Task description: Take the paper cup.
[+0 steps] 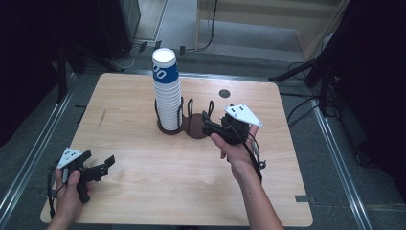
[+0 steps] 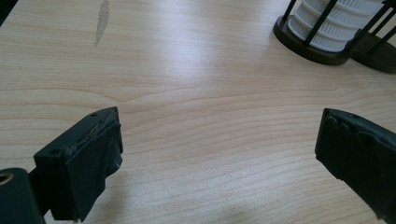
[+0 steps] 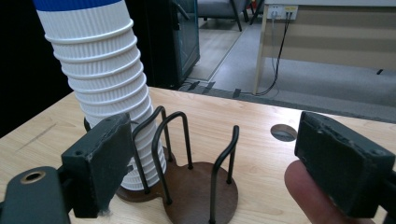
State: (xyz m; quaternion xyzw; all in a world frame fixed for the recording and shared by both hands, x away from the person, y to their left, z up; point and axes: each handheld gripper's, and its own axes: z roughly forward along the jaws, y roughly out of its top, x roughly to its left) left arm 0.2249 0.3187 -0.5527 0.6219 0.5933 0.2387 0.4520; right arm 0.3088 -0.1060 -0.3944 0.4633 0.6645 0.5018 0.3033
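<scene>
The cup stack [image 1: 167,91] sits upright in the left ring of the dark holder [image 1: 194,128], mid-table toward the far edge. Right gripper [image 1: 207,121] hovers just beside the empty ring, jaws spread, nothing between. Left gripper [image 1: 108,163] rests near the front-left corner, spread wide too.

Setting: indoor lab or test room arranged for recording. Light wooden table [image 1: 143,191] with a round cable hole [image 1: 224,93] at 12 o'clock stands on grey carpet between metal floor rails [image 1: 335,158]. Black stand legs [image 1: 297,74] at 2 o'clock; cables [image 1: 210,28] trail toward a wall socket [image 3: 280,9]. Dark cabinet [image 1: 122,24] at 11 o'clock.
</scene>
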